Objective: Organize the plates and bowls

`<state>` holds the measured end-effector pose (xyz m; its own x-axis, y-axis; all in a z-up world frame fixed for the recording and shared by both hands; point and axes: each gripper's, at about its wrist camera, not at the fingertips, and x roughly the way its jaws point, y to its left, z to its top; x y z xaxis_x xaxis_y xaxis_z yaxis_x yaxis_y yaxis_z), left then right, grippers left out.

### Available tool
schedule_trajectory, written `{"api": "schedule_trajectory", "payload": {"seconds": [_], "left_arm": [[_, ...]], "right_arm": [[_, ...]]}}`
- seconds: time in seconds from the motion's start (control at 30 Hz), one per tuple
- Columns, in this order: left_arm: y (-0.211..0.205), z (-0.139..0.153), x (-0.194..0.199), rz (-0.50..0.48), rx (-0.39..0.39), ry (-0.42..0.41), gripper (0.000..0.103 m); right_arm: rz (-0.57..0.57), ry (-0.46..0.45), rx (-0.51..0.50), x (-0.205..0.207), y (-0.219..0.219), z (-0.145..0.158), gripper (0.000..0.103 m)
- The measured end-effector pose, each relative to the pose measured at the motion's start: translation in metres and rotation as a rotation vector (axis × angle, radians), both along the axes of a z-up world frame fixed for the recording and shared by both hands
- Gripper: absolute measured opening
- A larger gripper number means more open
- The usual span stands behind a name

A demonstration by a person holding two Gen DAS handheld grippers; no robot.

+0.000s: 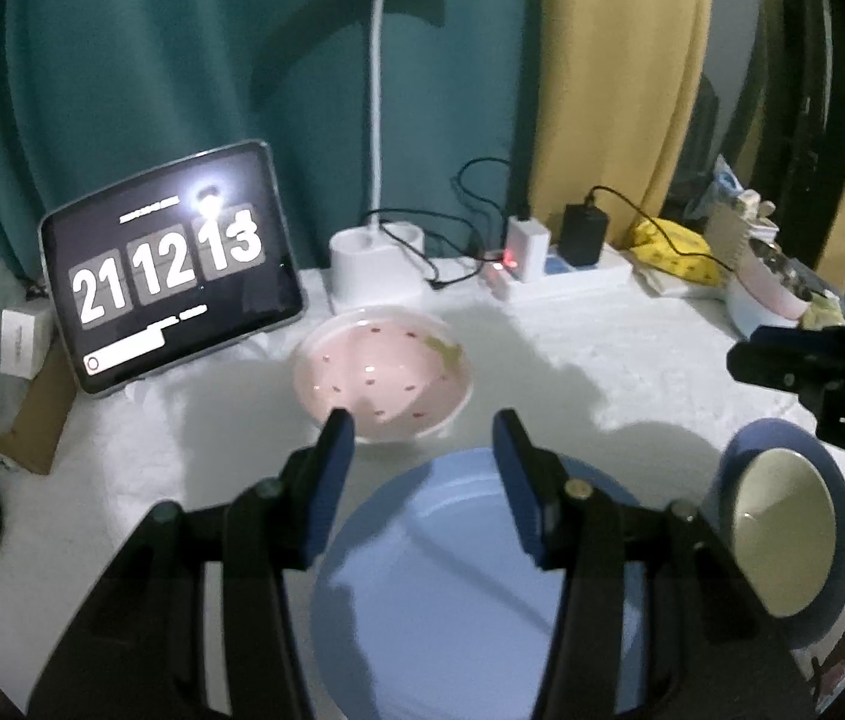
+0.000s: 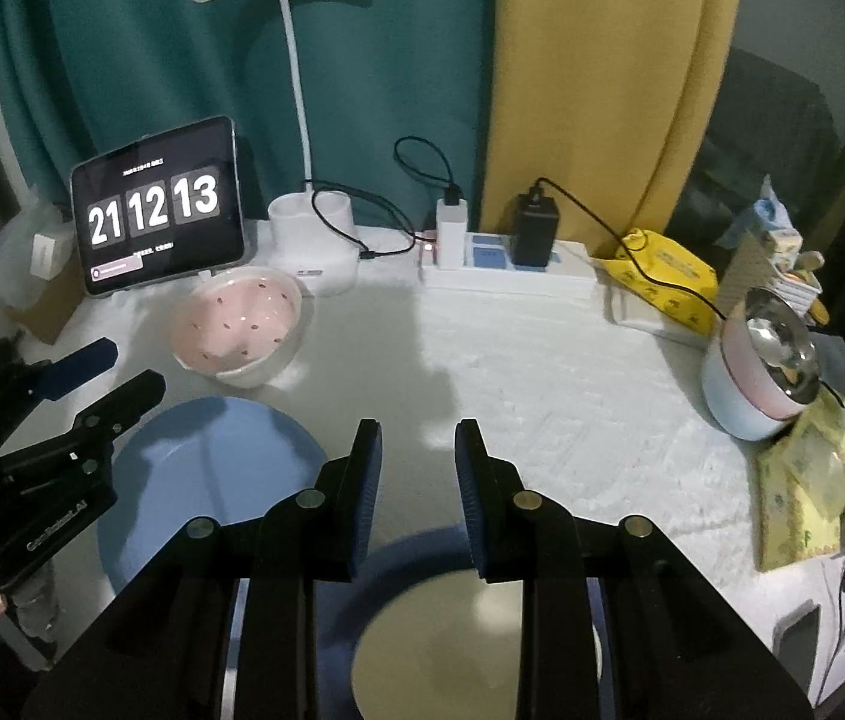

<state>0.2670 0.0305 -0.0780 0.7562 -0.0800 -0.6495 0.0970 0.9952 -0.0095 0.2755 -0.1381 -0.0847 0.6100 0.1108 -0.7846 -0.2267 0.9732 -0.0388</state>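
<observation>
Two tongs (image 1: 425, 426) open, blue plate (image 1: 452, 570) beneath, pink bowl (image 1: 383, 375) ahead

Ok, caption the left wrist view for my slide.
Open left gripper above a blue plate, pink bowl ahead.

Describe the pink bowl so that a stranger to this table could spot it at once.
Start at the tablet showing a flip clock, propped against the teal curtain at the back of the white table. Just in front of it, beside the desk lamp's white base, sits the pink bowl. Unlike the plain blue plate nearer the grippers, it is pink inside with small dark red specks.
</observation>
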Motion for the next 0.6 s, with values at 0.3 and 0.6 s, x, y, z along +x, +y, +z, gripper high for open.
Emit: {"api": "schedule_trajectory", "payload": {"seconds": [0.3,0.6], "left_arm": [[0.019,-0.003,0.016,0.03,-0.003,0.012,0.05],[0.037,-0.006,0.033,0.057,-0.008,0.022,0.05]], "right_arm": [[0.033,0.017,0.001,0.021,0.02,-0.006,0.027],[0.061,0.028,-0.006,0.039,0.042,-0.012,0.027]]}}
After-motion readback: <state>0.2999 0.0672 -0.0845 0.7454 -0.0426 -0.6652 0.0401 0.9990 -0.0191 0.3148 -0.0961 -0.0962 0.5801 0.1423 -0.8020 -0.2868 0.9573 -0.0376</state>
